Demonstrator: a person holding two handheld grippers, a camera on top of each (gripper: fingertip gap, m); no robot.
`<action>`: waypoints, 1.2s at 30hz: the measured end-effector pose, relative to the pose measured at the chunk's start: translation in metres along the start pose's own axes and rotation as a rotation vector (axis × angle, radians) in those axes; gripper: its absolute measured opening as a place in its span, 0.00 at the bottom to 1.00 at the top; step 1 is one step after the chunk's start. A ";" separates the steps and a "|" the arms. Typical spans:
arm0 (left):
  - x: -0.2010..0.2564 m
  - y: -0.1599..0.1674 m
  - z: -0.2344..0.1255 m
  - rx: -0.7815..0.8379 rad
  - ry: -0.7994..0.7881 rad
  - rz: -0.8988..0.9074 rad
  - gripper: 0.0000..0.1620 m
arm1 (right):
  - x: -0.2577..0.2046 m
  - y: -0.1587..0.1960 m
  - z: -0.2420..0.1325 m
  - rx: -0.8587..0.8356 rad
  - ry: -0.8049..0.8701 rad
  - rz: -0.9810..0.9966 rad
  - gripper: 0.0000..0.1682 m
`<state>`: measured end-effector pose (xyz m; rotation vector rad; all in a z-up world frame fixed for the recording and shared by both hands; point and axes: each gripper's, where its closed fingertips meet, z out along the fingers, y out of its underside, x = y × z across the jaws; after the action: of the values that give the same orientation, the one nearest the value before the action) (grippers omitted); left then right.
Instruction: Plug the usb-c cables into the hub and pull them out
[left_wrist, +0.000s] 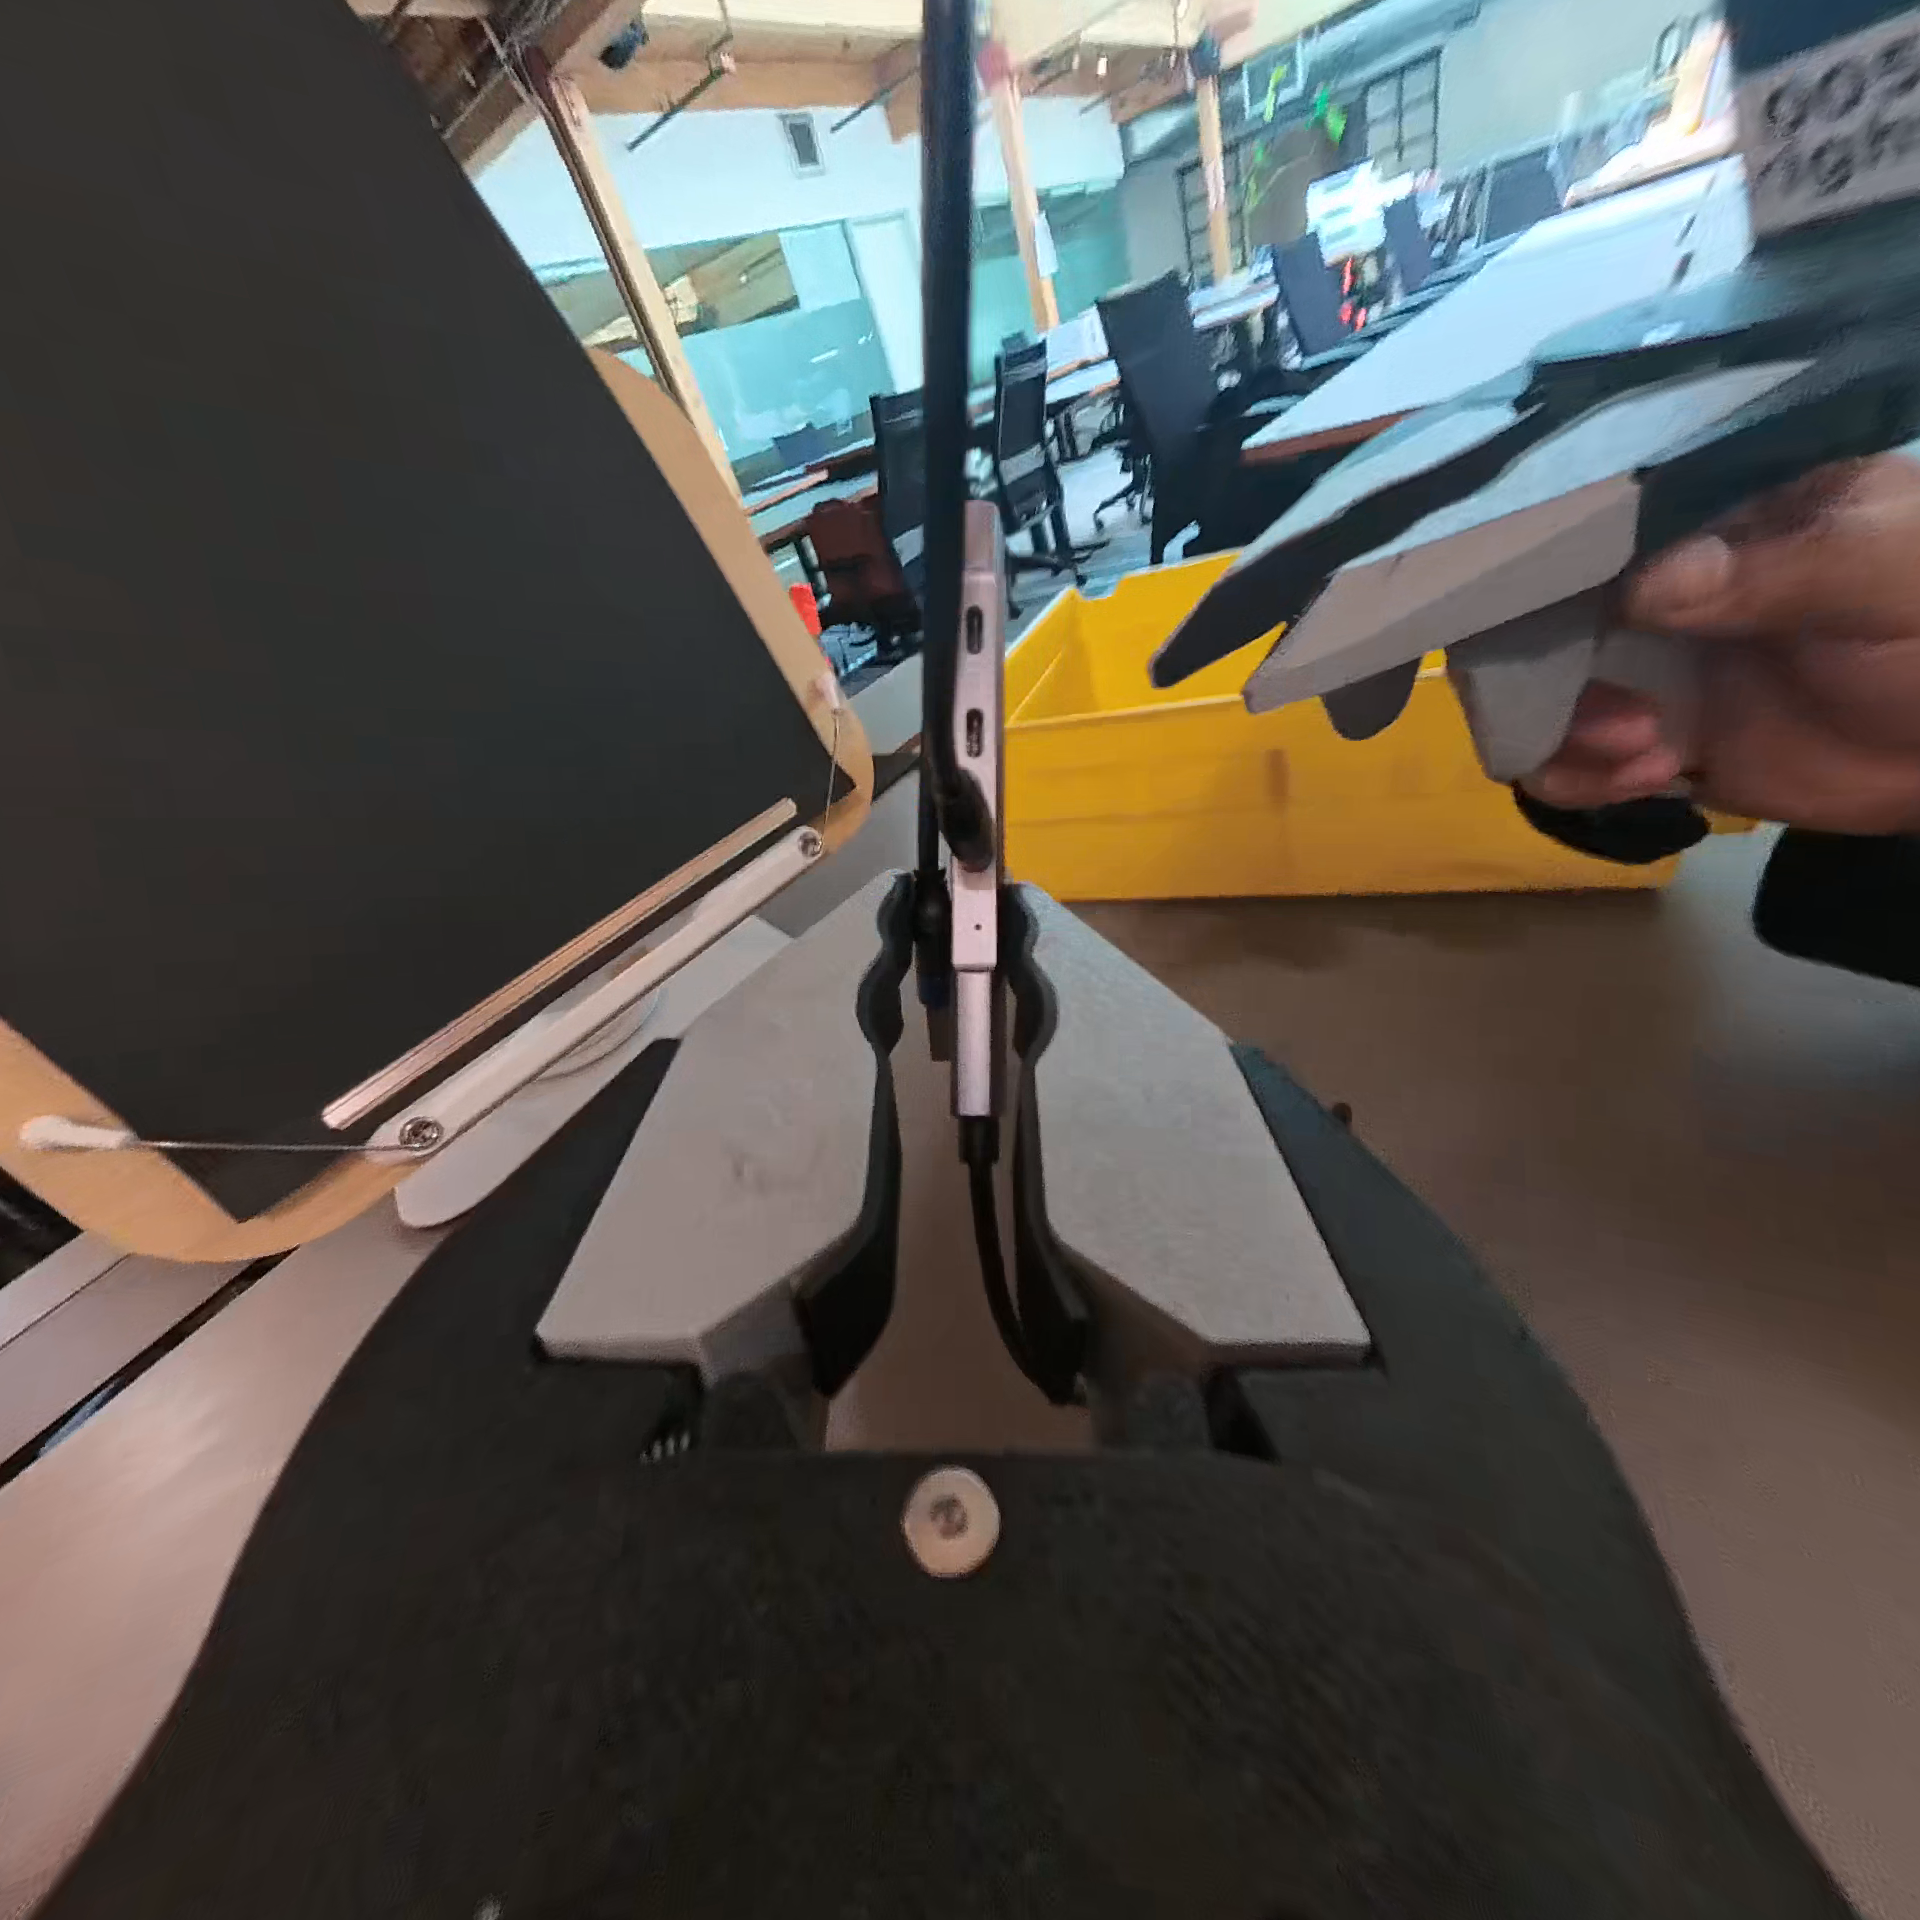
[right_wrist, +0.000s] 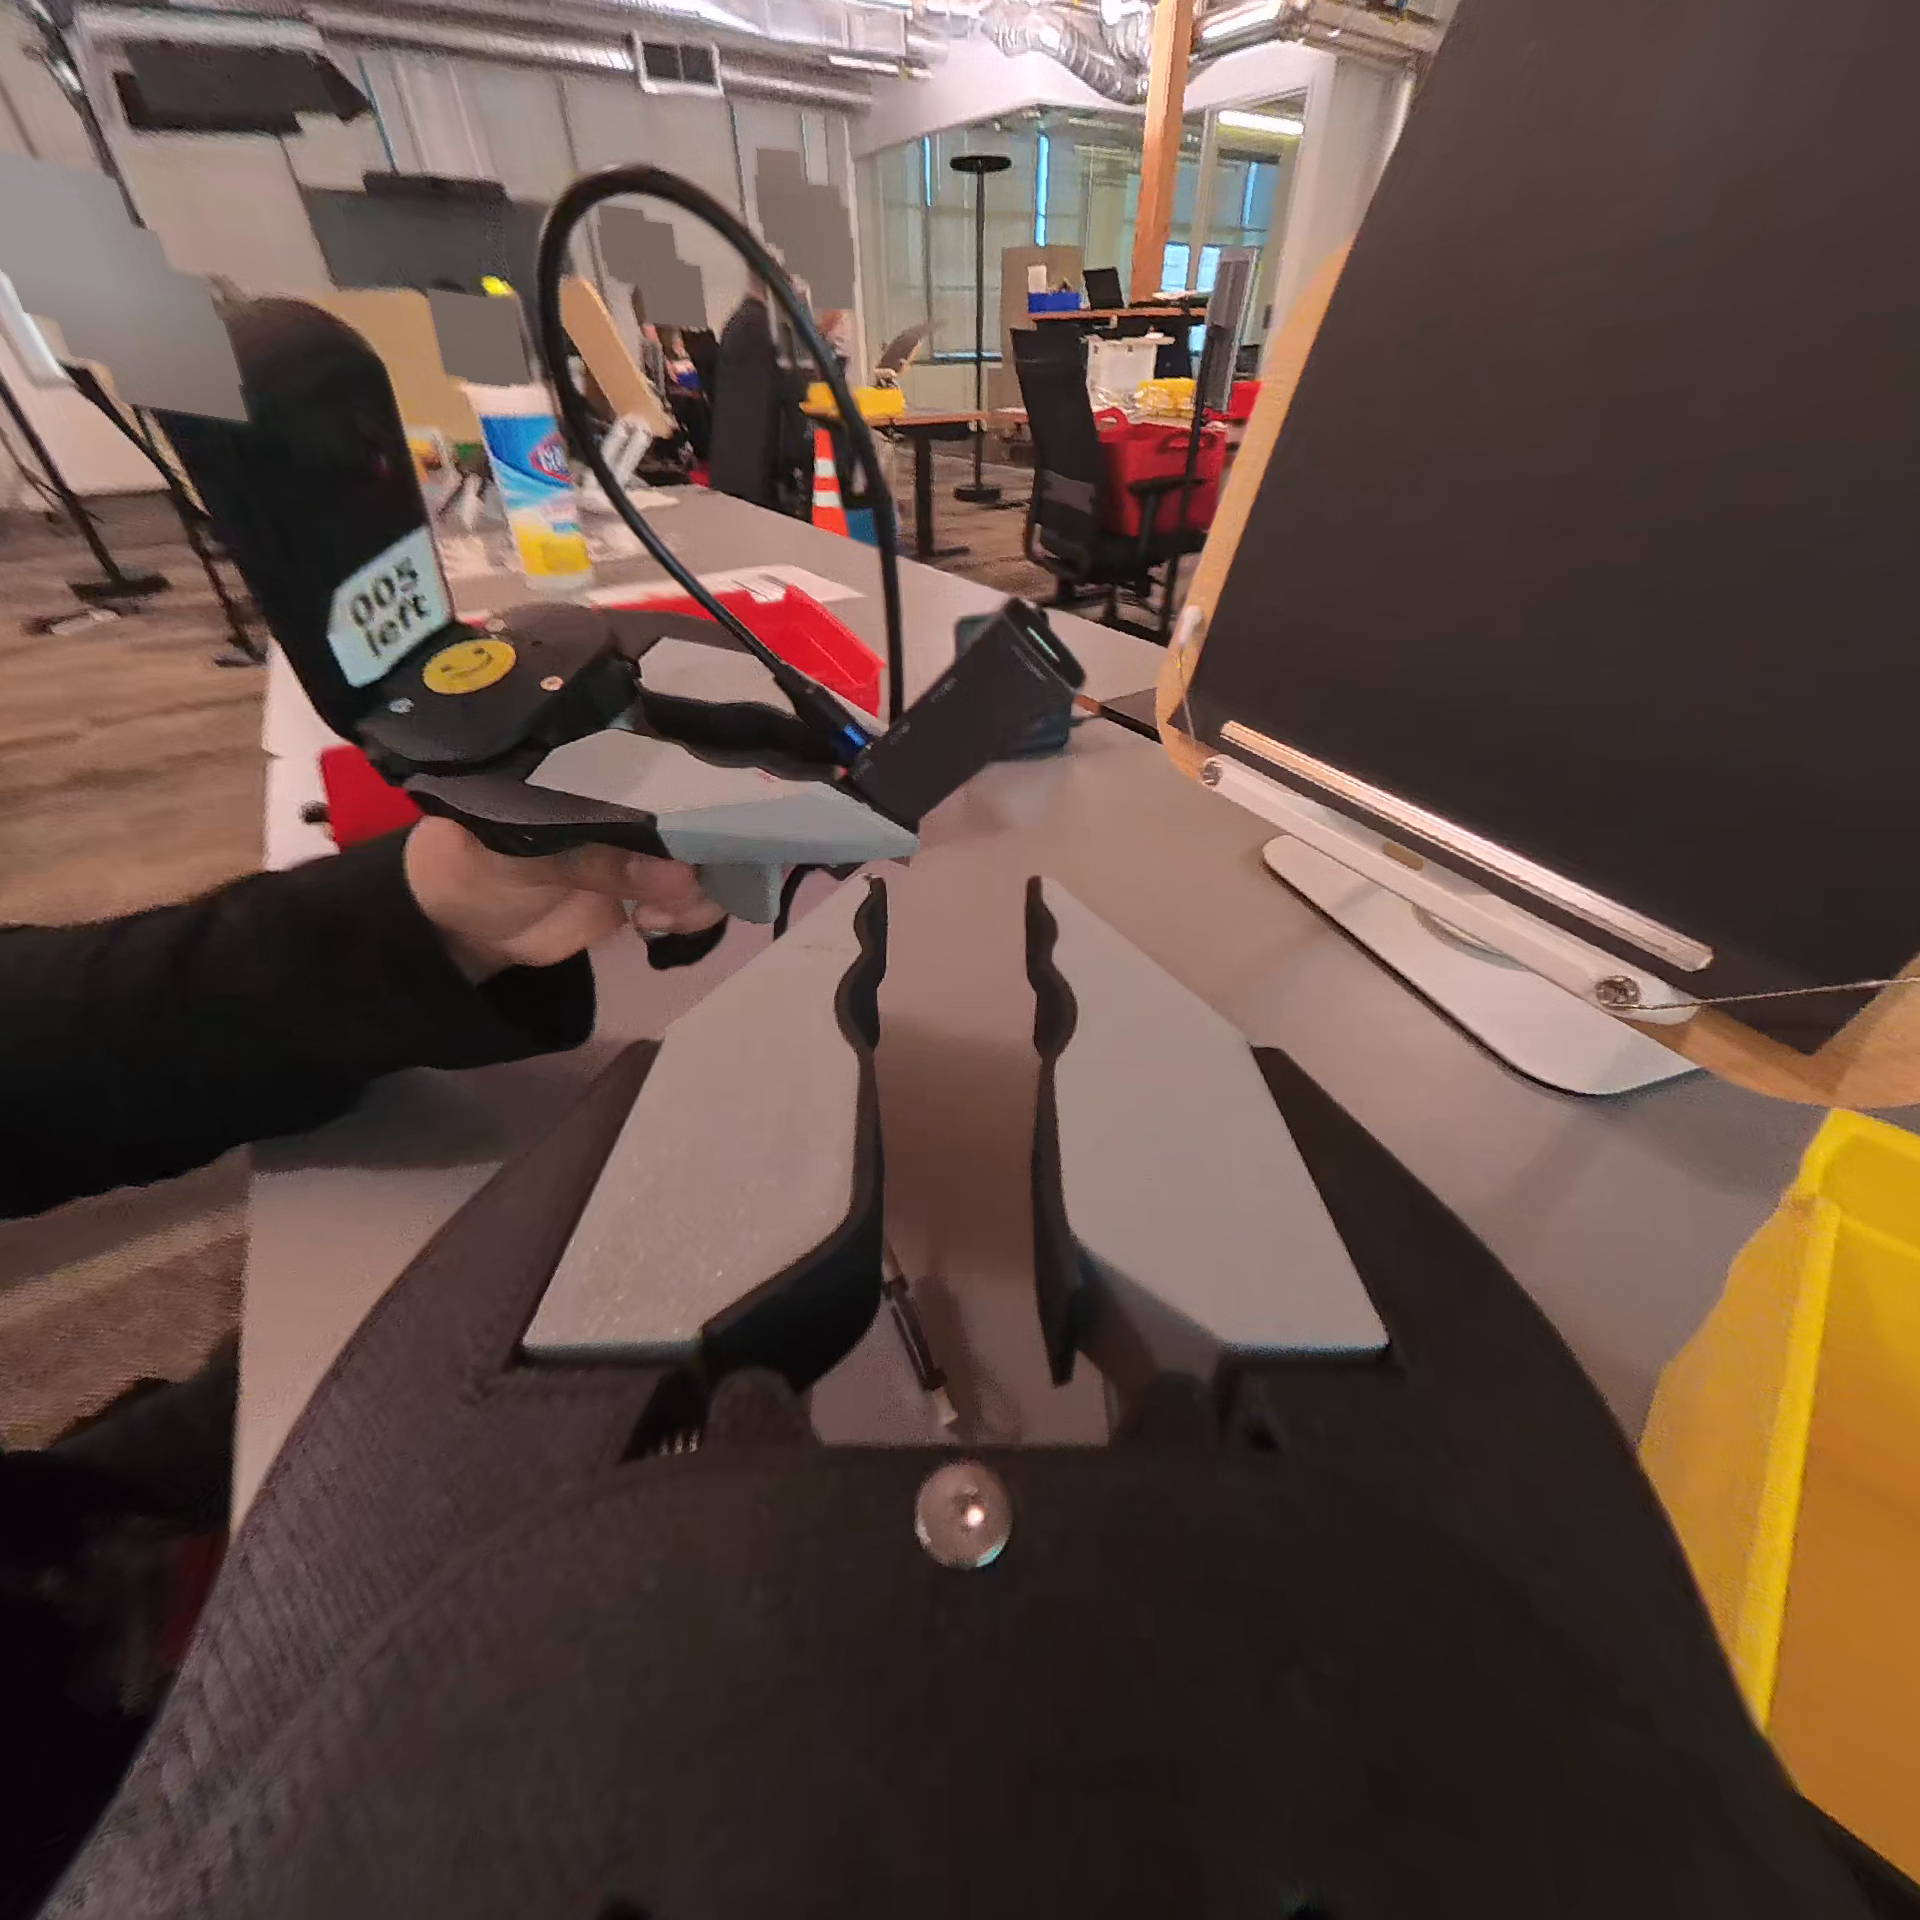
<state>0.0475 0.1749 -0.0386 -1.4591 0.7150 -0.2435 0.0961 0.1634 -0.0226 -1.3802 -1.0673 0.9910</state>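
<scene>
My left gripper (left_wrist: 961, 925) is shut on the slim grey usb hub (left_wrist: 982, 644) and holds it edge-on above the table. A black cable (left_wrist: 945, 416) is plugged into the hub's side and rises upward; two ports above it are empty. A short black lead (left_wrist: 997, 1278) hangs from the hub's near end. My right gripper (right_wrist: 956, 904) is open and empty, to the right of the hub, and also shows in the left wrist view (left_wrist: 1210, 681). In the right wrist view the left gripper (right_wrist: 883, 779) holds the hub (right_wrist: 966, 707), with the cable (right_wrist: 644, 364) looping above it.
A dark screen in a wooden frame on a white stand (left_wrist: 364, 520) (right_wrist: 1610, 468) stands close by. A yellow bin (left_wrist: 1247, 790) (right_wrist: 1787, 1455) sits on the grey table (right_wrist: 1143, 831). A red bin (right_wrist: 800, 623) and a wipes canister (right_wrist: 535, 478) stand farther back. The gap from one gripper's tips to the other's is roughly 6 cm.
</scene>
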 end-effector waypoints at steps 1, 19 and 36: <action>0.002 0.004 0.002 -0.018 0.009 0.010 0.09 | -0.001 0.001 0.003 -0.008 0.020 -0.028 0.14; 0.019 0.045 0.016 -0.209 0.040 0.086 0.09 | -0.010 0.034 0.059 -0.144 0.088 -0.279 0.05; 0.020 0.027 0.006 -0.118 0.058 -0.041 0.05 | 0.014 0.040 0.045 -0.029 0.081 0.083 0.04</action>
<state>0.0596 0.1724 -0.0706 -1.5856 0.7575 -0.2803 0.0590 0.1876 -0.0660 -1.4864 -0.9747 0.9746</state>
